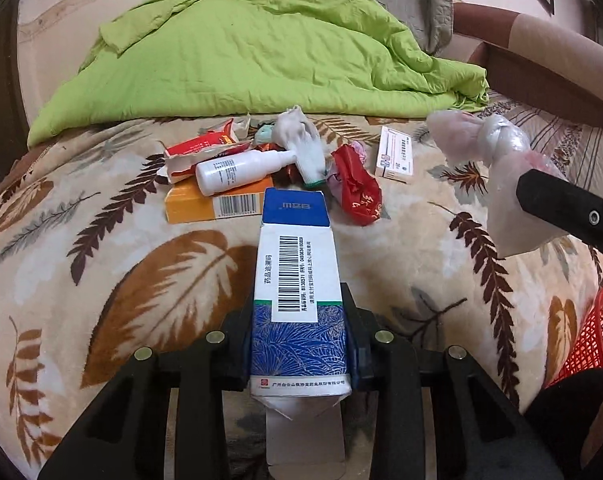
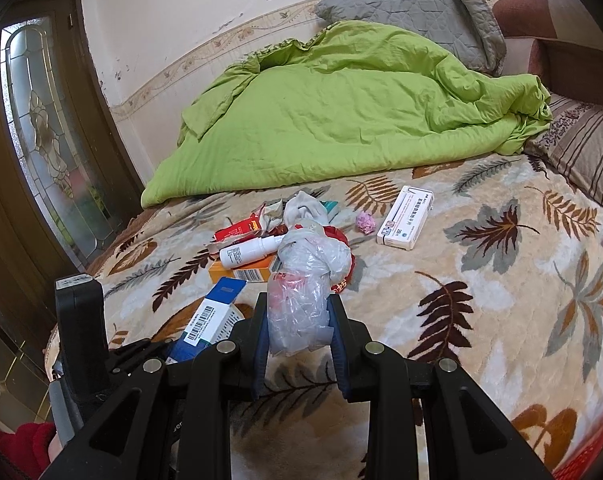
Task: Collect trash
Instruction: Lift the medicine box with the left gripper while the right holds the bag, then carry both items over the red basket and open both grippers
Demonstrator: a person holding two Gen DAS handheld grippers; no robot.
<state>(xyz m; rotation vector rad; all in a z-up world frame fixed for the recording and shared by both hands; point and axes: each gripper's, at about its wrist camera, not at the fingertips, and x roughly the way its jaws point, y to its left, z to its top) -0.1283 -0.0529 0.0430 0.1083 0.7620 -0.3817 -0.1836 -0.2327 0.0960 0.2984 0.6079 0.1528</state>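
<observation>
A bed (image 2: 481,320) under a leaf-print blanket fills both views, with a green quilt (image 2: 341,120) heaped toward the wall. The pile (image 1: 261,164) of trash in mid-bed serves as landmark.

Nearest of it, a blue box (image 1: 297,280) is clamped between the fingers of the left gripper (image 1: 301,340), lifted clear of the blanket. Right of the pile, a knotted clear bag (image 2: 301,292) is pinched by the right gripper (image 2: 299,340).

The carrying step seems to be in hand: both loads look bound for the red basket (image 1: 589,332), off the bed's edge, right of the pile. Release over its mouth would be called for next.

Still counted at the pile:
- one orange box (image 1: 209,204)
- one white bottle (image 1: 241,170)
- one torn red carton (image 1: 201,146)
- one sock (image 1: 305,136)
- one red wrapper (image 1: 357,188)

One white box (image 1: 395,156) lies just right.
</observation>
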